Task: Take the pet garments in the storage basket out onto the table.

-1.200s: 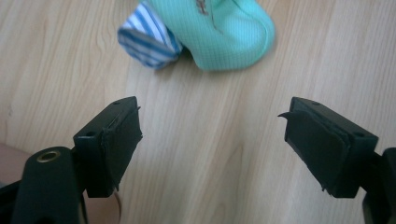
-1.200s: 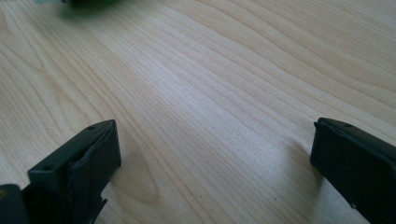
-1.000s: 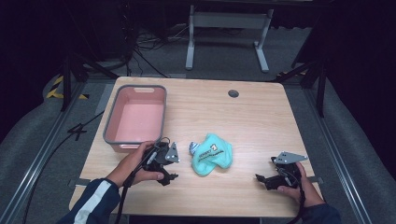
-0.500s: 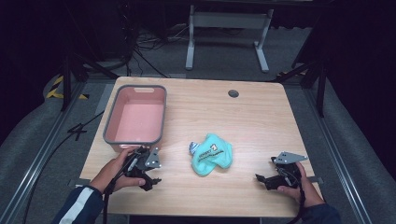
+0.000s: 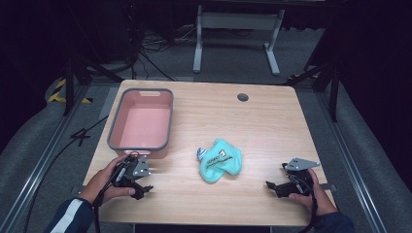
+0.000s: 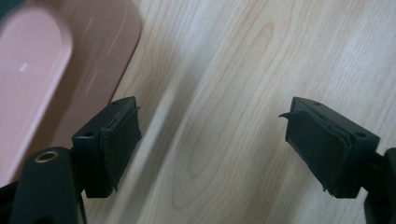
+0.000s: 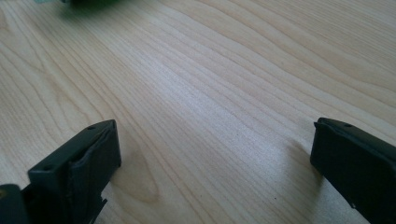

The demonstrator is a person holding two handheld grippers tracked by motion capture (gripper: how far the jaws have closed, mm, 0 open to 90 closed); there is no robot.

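Tub (image 5: 141, 125), pink with a grey rim, sits at the left of the wooden surface (image 5: 272, 121), empty and with its long side running away from the person, so anything brought over its near rim can simply be dropped in. Just in front of its near edge the left hand-held gripper (image 5: 143, 188) lies low over the wood in the person's left hand (image 5: 104, 180). In the left gripper view its jaws stand well apart with bare wood grain between them and the tub's rounded corner (image 6: 56, 70) off to one side, so it carries nothing and touches nothing; it looks parked beside the tub rather than aimed at it.

Near the middle of the surface, well apart from both tools, lies the cloth (image 5: 220, 160), a teal crumpled bundle with a white label facing up and a small grey bit at its upper left. It rests loose, a soft heap that either tool could pinch from the side; my guess is that it is meant for the tub.

At the right the right hand-held gripper (image 5: 272, 186) rests low by the near edge in the right hand (image 5: 311, 194), jaws pointing inward towards the cloth. Its own view shows the jaws wide apart over empty wood, with a sliver of teal (image 7: 51, 1) at the top edge: ready, not yet reaching.
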